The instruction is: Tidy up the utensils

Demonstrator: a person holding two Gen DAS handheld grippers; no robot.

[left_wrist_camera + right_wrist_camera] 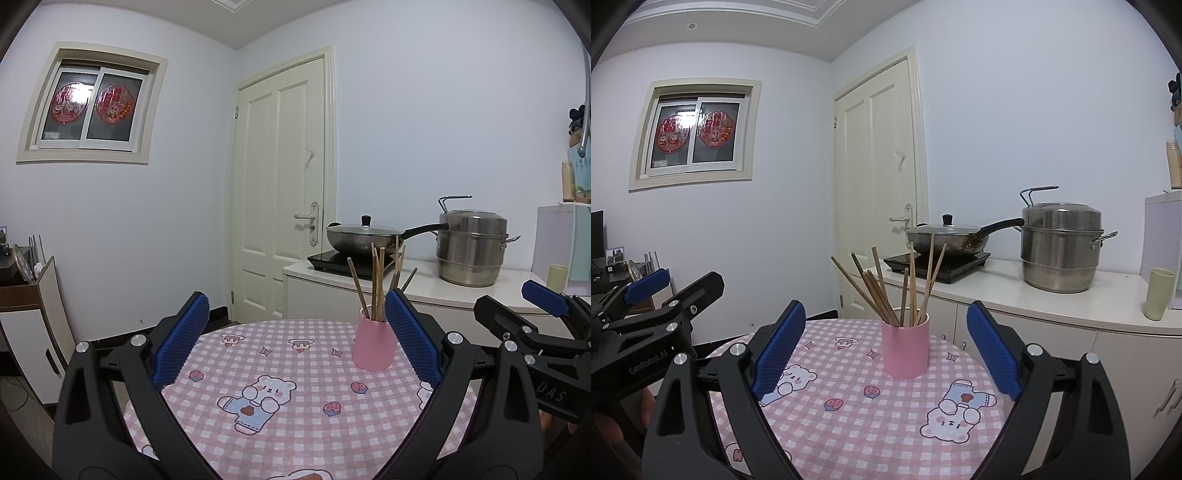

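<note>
Chopsticks (886,291), about nine, upright in one pink cup (905,349); left gripper (295,339) and right gripper (886,350) both wide open, empty.

Chopsticks (886,291) upright in pink cup (905,349)

Pale walls, a cream door (280,184), a window (92,107) with 2 red decals, and a white counter (1034,299) holding pots.

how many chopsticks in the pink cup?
About 9 brown wooden chopsticks, all standing in the pink cylindrical cup on the pink checked tablecloth, fanned left and right. They overlap near the rim, so one or two may be hidden. None lie on the cloth.
</note>
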